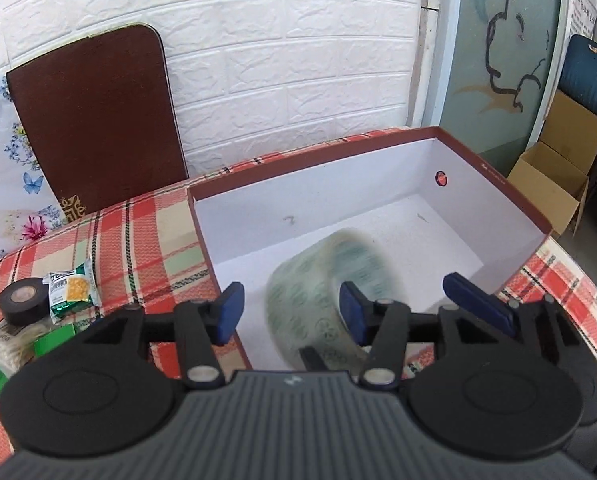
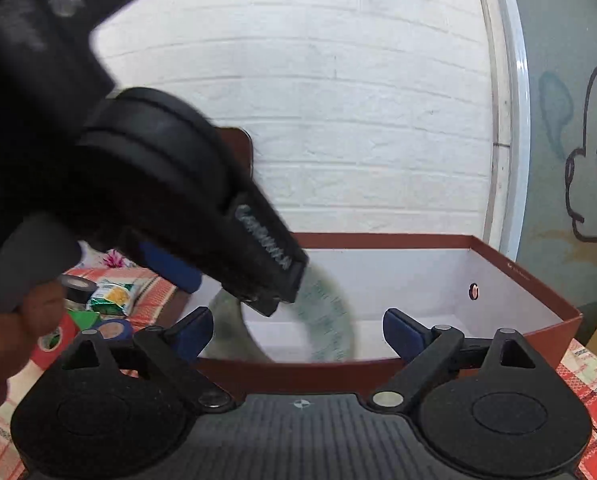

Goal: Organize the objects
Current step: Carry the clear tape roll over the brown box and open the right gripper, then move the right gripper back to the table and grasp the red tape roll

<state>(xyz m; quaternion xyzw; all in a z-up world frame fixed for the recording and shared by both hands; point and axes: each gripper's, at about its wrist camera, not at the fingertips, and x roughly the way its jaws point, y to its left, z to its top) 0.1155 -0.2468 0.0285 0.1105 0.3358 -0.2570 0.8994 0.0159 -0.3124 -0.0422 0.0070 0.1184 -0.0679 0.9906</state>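
Observation:
A clear tape roll (image 1: 322, 292), blurred by motion, is in the open brown box (image 1: 510, 196) with a white inside. My left gripper (image 1: 292, 314) is open above the box's near left corner; the roll lies between and just beyond its blue pads, untouched as far as I can tell. A third blue pad (image 1: 474, 304) at right belongs to the right gripper. In the right wrist view my right gripper (image 2: 298, 332) is open and empty at the box's near wall (image 2: 298, 372). The left gripper's body (image 2: 158, 200) hangs over the blurred roll (image 2: 330, 320).
A black tape roll (image 1: 20, 300), a green snack packet (image 1: 72, 292), green items and a white bundle (image 1: 2, 344) lie left of the box on the plaid cloth. A brown board (image 1: 94, 116) leans on the brick wall. A cardboard carton (image 1: 554, 176) stands right.

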